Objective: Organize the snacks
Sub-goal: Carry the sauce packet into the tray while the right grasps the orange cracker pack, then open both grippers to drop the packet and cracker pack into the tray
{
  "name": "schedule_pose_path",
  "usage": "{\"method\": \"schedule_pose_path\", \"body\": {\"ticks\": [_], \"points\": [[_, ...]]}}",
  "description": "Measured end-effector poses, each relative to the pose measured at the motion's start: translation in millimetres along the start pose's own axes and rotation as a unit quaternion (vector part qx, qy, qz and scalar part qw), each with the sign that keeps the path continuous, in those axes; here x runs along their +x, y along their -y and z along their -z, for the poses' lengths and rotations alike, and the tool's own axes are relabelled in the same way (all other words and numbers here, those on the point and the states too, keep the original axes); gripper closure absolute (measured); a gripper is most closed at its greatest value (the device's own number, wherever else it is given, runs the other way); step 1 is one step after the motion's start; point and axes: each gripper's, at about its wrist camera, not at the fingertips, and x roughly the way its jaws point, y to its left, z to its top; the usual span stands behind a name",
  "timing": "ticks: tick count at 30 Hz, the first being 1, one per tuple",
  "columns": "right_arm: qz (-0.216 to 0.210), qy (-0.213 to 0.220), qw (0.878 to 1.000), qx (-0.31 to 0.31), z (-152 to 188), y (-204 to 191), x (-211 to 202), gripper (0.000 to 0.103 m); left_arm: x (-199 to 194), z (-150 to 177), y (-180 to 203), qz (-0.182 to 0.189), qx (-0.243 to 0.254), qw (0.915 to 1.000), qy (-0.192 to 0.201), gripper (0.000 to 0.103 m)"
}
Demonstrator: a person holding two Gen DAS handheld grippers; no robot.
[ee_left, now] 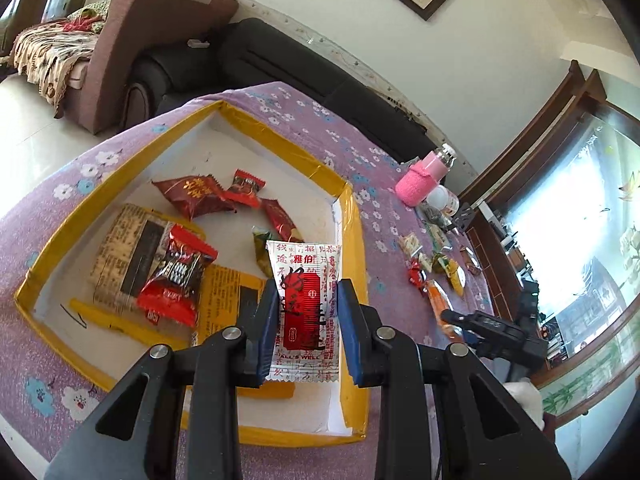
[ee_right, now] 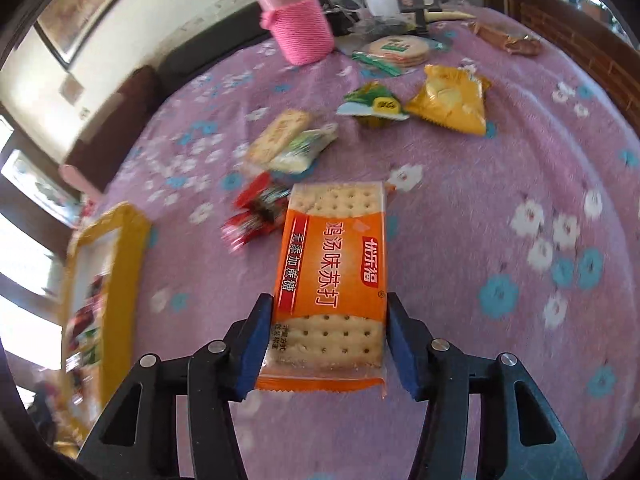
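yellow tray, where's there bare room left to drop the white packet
The yellow tray is bare along its far corner, behind the dark red wrappers, and in the near right corner under the white packet. The near left is crowded with flat yellow packs and a red candy.

1. The left wrist camera looked steeply down along its gripper (ee_left: pixel 307 312) into the yellow-rimmed tray (ee_left: pixel 120 172), close up.
2. The right wrist camera faced down across the purple flowered tablecloth (ee_right: pixel 480 208), close.
3. Both views shared the tray, the cloth and the pink-sleeved bottle (ee_left: pixel 420 180).
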Motion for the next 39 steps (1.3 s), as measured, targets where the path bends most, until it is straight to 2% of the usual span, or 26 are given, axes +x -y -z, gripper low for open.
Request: {"method": "schedule_pose_path", "body": {"ticks": [4,7,13,17,22,28,31,36,39], "points": [[-0.052,0.007,0.998,-0.030,13.3,-23.4,-21.1,0.048,10.7,6.4,-0.6,-0.024,-0.005,0.9995,-0.021,0.077],[-0.098,0.009,0.993,-0.066,20.5,-56.8,-32.7,0.048,19.9,7.2,-5.9,-0.040,-0.022,0.9980,-0.043,0.073],[-0.153,-0.012,0.977,-0.147,27.4,-143.9,-23.3,0.049,7.1,1.8,-13.9,-0.021,-0.040,0.9985,-0.032,0.062],[-0.161,-0.020,0.967,-0.196,33.5,-200.4,-5.4,0.049,-3.1,-2.6,-20.3,-0.010,-0.048,0.9986,-0.021,0.060],[-0.122,-0.024,0.962,-0.243,35.3,-244.6,32.4,0.049,-10.1,-6.8,-30.5,-0.001,-0.057,0.9983,-0.015,0.060],[-0.097,-0.034,0.967,-0.233,25.3,-254.4,67.2,0.048,-12.7,-11.8,-40.3,0.001,-0.065,0.9978,-0.011,0.060],[-0.106,-0.034,0.970,-0.216,21.0,-249.9,70.2,0.046,-12.1,-12.5,-40.4,0.002,-0.066,0.9977,-0.013,0.057],[-0.144,-0.013,0.970,-0.194,14.3,-229.6,39.2,0.047,-14.2,-11.9,-29.0,0.010,-0.060,0.9981,-0.015,0.053],[-0.146,0.012,0.973,-0.178,6.2,-186.9,9.5,0.045,-17.0,-9.8,-16.2,0.016,-0.050,0.9985,-0.011,0.050]]}}
